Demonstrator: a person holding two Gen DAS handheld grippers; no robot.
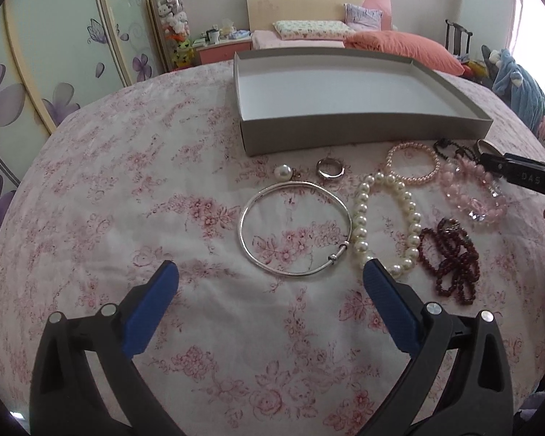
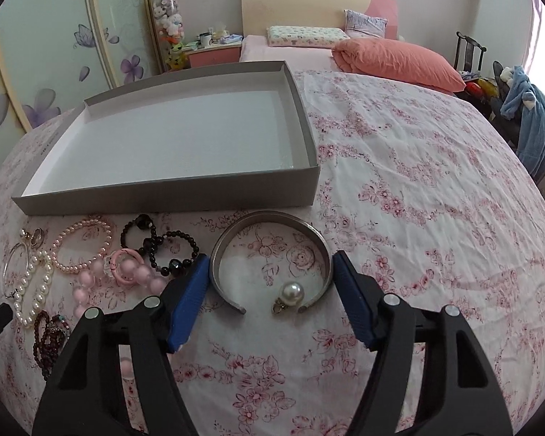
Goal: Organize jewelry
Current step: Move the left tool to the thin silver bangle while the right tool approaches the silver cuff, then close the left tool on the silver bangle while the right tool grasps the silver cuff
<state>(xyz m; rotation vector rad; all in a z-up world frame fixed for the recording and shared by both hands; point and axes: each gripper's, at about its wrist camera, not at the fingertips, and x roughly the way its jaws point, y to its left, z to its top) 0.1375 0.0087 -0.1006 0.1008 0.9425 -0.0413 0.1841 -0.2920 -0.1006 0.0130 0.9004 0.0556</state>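
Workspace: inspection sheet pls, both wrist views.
Surface: floral sheet, wrinkled.
Job's things: grey box empty; silver cuff and pearl pendant lie between the right fingers; bangle, ring, pearl, pink and dark bead strands beside the box.
Clutter: nothing seen.
Grippers: left gripper open, above the sheet; right gripper open, straddling the cuff.
Cables: nothing seen.
Surroundings: bed, wardrobe, chair with clothes.
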